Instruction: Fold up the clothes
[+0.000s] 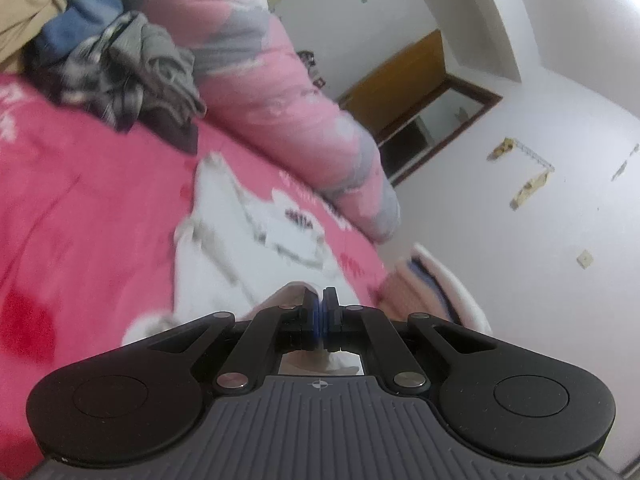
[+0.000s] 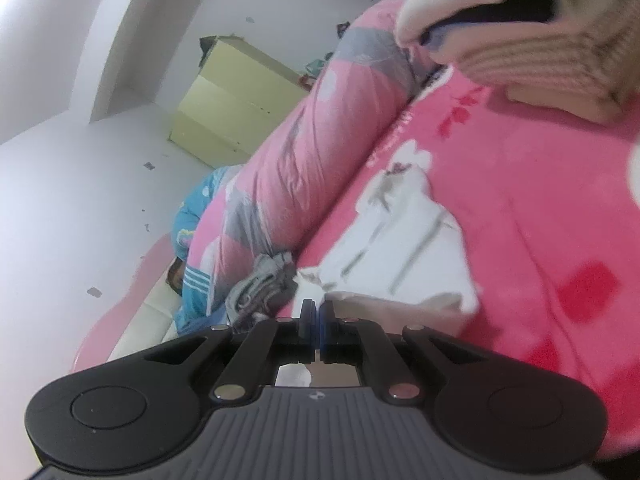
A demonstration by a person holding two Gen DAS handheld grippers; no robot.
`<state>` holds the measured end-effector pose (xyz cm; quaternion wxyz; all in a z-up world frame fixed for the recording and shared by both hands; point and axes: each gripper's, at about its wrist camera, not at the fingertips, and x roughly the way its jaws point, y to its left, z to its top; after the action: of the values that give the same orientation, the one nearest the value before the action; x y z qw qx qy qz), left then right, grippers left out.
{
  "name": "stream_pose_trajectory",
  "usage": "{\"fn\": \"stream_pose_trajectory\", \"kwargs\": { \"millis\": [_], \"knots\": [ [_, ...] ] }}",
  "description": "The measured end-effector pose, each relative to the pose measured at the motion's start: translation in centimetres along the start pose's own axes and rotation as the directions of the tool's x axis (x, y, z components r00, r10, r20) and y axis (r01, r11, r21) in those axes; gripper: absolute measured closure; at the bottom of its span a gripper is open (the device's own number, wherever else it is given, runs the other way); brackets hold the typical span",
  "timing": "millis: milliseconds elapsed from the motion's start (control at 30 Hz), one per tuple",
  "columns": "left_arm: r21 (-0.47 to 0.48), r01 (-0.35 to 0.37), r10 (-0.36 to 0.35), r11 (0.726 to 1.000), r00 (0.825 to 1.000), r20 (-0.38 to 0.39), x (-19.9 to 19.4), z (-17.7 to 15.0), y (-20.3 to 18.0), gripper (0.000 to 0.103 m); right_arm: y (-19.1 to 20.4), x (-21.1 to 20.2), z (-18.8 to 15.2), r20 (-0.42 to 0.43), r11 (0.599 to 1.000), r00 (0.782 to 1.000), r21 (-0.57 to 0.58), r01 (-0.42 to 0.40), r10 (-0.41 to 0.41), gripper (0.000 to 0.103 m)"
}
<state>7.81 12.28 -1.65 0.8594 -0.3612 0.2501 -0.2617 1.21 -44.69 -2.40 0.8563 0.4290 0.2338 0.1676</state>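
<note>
Left gripper [image 1: 321, 298] jaws together, pinching the near edge of the white garment [image 1: 224, 256]. Right gripper [image 2: 316, 308] the same — clamped on the other near corner of it [image 2: 404, 248]. Garment runs straight ahead from both tips across the pink bedspread [image 1: 80, 208], long axis pointing away toward the rolled quilt [image 1: 280, 92]. Neither hand looks nearer. Further back: a grey crumpled pile [image 1: 132, 72], unfolded. No containers visible.
</note>
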Motion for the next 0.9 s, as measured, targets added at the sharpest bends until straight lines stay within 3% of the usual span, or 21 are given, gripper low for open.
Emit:
{"fn": "stream_pose_trajectory", "kwargs": {
  "millis": [233,433,533,633,700,733,800,900],
  "knots": [
    [-0.031,-0.002,0.003,1.000,0.999,0.033,4.5,5.0,2.0,0.103,0.0,6.4,4.3,-0.024,1.000,0.999,-0.006,-0.028,0.028,0.102],
    [-0.061,-0.061,0.063,0.996,0.998,0.030,12.8,11.6,5.6,0.103,-2.5,15.4,10.4,-0.037,0.999,0.999,0.007,-0.033,0.034,0.102],
    [-0.129,-0.093,0.095,0.987,0.995,0.012,18.3,14.7,9.7,0.102,-5.4,20.5,13.7,0.003,1.000,1.000,0.021,-0.017,0.017,0.102],
    [-0.277,-0.153,0.153,0.949,0.988,-0.022,22.0,15.3,15.1,0.089,-11.0,25.6,15.9,0.022,0.991,1.000,0.131,0.006,-0.009,0.100],
    [-0.393,-0.189,0.193,0.900,0.981,-0.028,23.0,15.0,18.3,0.082,-15.3,27.7,16.0,0.007,0.961,0.998,0.269,0.063,-0.067,0.094],
    [-0.414,-0.176,0.188,0.893,0.982,-0.012,22.7,14.8,18.9,0.081,-16.9,28.2,15.9,-0.004,0.947,0.998,0.314,0.065,-0.067,0.093],
    [-0.420,-0.154,0.175,0.894,0.984,0.012,21.8,14.6,19.0,0.068,-18.4,27.4,15.3,0.010,0.932,0.996,0.353,0.079,-0.088,0.088],
    [-0.384,-0.174,0.194,0.907,0.981,0.013,20.1,14.6,17.6,0.063,-18.3,24.7,14.8,0.065,0.932,0.993,0.355,0.071,-0.101,0.065]
  ]
}}
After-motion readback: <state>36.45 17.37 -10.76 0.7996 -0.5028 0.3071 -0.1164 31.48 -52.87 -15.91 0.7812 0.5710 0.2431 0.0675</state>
